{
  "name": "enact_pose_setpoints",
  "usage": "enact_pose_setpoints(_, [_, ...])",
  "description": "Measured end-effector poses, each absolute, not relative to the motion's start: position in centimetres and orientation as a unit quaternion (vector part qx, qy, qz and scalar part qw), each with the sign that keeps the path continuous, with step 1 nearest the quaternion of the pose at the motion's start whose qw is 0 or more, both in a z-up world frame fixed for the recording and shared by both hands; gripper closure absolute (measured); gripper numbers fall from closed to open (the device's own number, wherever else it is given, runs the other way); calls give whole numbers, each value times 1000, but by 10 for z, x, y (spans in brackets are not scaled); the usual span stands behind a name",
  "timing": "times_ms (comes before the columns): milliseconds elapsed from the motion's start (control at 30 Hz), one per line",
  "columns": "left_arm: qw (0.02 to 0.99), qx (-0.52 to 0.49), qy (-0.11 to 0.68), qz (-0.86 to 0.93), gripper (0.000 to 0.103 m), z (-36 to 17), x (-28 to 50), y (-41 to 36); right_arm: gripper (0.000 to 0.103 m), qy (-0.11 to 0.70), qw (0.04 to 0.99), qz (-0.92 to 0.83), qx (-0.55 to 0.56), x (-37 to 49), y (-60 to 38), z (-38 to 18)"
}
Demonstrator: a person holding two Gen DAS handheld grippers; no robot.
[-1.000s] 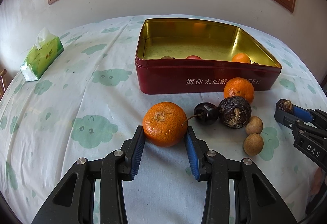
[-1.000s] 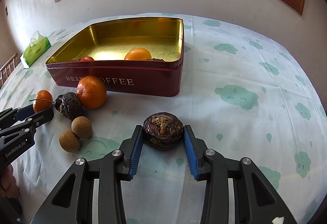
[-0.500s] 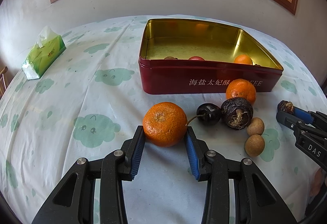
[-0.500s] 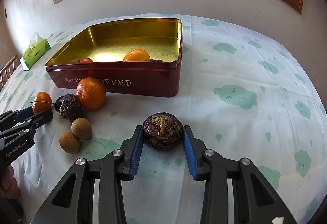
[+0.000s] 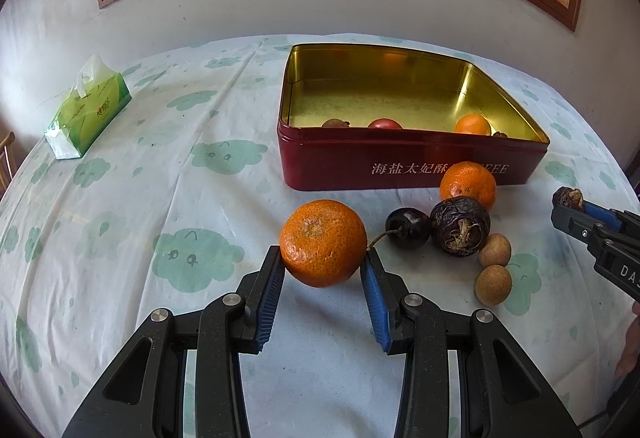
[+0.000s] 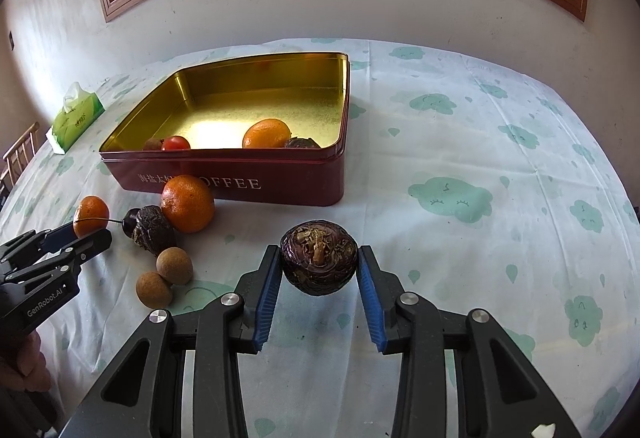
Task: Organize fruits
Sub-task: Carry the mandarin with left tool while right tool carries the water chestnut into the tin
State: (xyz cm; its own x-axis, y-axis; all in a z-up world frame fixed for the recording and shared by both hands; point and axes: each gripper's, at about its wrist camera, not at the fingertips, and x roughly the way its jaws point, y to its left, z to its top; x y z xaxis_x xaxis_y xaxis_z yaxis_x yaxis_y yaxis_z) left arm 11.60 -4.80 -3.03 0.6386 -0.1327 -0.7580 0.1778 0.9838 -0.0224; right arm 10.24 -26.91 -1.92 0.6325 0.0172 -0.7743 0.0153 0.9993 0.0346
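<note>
My left gripper [image 5: 323,270] is shut on an orange mandarin [image 5: 323,243] and holds it above the tablecloth. My right gripper [image 6: 318,270] is shut on a wrinkled dark passion fruit [image 6: 319,263], also lifted. A red tin [image 5: 400,162] with a gold inside stands behind; it holds a mandarin [image 5: 472,124], a red fruit [image 5: 385,123] and other small fruit. On the cloth before the tin lie a second mandarin [image 5: 468,185], a dark cherry [image 5: 408,228], another passion fruit [image 5: 460,232] and two brown longans [image 5: 494,250].
A green tissue pack [image 5: 88,114] lies at the far left of the round table. The right gripper shows at the right edge of the left wrist view [image 5: 576,214]. A wall with a window runs behind the table. A wooden chair [image 6: 20,150] stands at the left.
Both grippers have risen a little with their fruit; the tin and the loose fruit sit lower and farther in both views. Nothing was let go.
</note>
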Motion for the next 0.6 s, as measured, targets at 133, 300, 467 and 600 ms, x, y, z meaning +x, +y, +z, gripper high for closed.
enact_pose_setpoints(133, [912, 25, 401, -90, 63, -16, 116, -45, 68, 417, 908, 1, 22, 102, -271, -7])
enact_pose_setpoints(300, [921, 22, 377, -98, 63, 5, 122, -44, 68, 401, 916, 8, 24, 110, -270, 10])
enact_pose_setpoints(467, [925, 24, 365, -105, 63, 20, 138, -47, 68, 390, 921, 21, 12, 126, -262, 23])
enact_pose_setpoints(600, [925, 31, 362, -115, 63, 26, 154, -55, 68, 388, 921, 32, -1, 144, -255, 26])
